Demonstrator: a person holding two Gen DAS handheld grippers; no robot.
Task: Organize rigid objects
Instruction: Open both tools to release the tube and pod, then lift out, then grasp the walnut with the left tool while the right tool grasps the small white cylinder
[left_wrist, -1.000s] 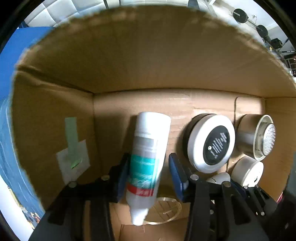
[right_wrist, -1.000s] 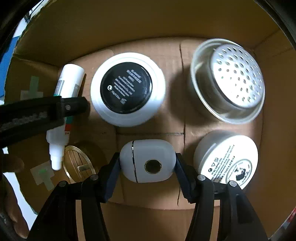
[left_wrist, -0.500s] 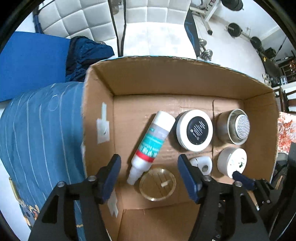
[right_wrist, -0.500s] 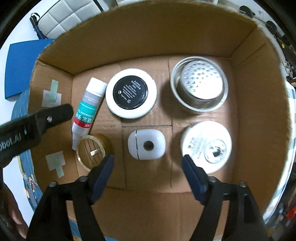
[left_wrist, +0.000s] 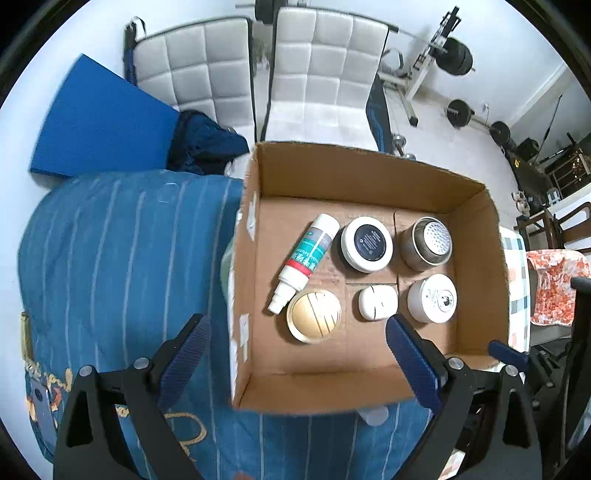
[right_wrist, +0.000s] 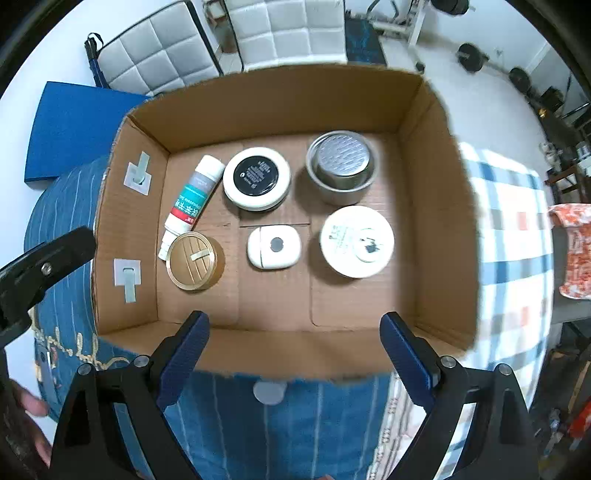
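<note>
Fingers (left_wrist: 413, 363) on both our grippers gape wide, holding nothing, above the box (right_wrist: 280, 99). Inside lies the bottle (right_wrist: 194, 194): light, stiff, likely slippery, so we'd grip across its labelled middle.

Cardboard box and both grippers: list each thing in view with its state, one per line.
Cardboard box: open-topped, flaps up.
Spray bottle: lying on its side, nozzle touching the gold lid.
Gold lid: flat on the box floor.
Black-topped white jar: upright, closed.
Metal strainer cup: upright.
White round tin: flat, closed.
White rounded case: lying flat, shut.
Left gripper: open, empty.
Right gripper: open, empty.
</note>
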